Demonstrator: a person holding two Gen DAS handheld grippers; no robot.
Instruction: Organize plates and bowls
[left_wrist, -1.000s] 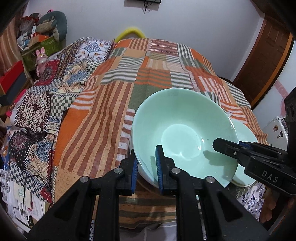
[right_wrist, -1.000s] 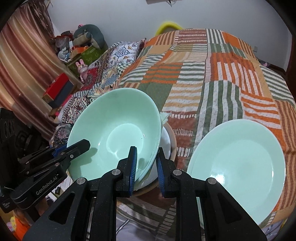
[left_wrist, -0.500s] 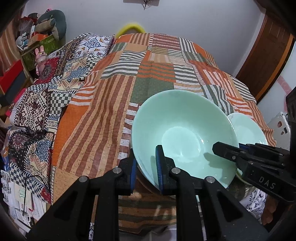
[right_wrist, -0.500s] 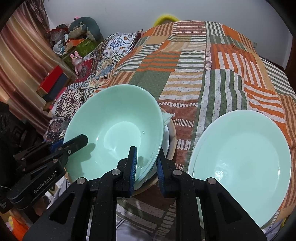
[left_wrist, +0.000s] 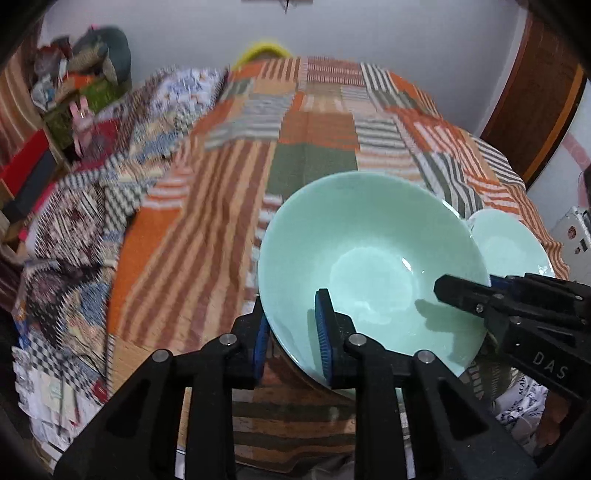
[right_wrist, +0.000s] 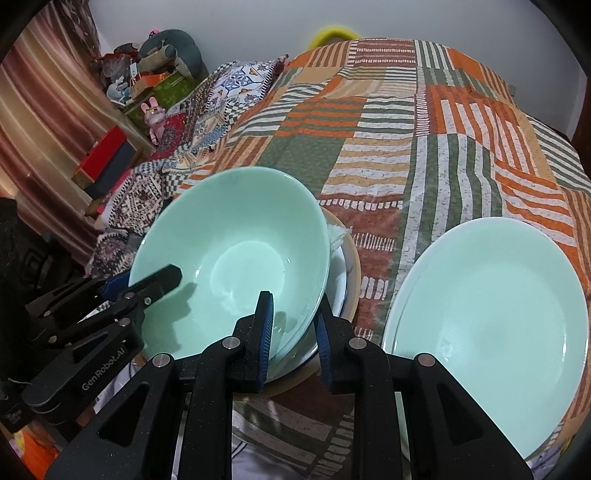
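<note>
- Mint-green bowl: held tilted above the patchwork bedspread, carried between both grippers.
- Left gripper: narrowed onto the bowl's near rim, one blue pad inside, one outside.
- Right gripper: clamped the same way on the opposite rim.
- Mint-green plate: lies flat on the bedspread, just beside the bowl on the right.
- White dish on a tan round base: directly under the bowl; whether they touch cannot be told.

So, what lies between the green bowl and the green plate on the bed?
In the right wrist view, only striped bedspread separates bowl and plate, plus the wooden rim under the bowl.
</note>
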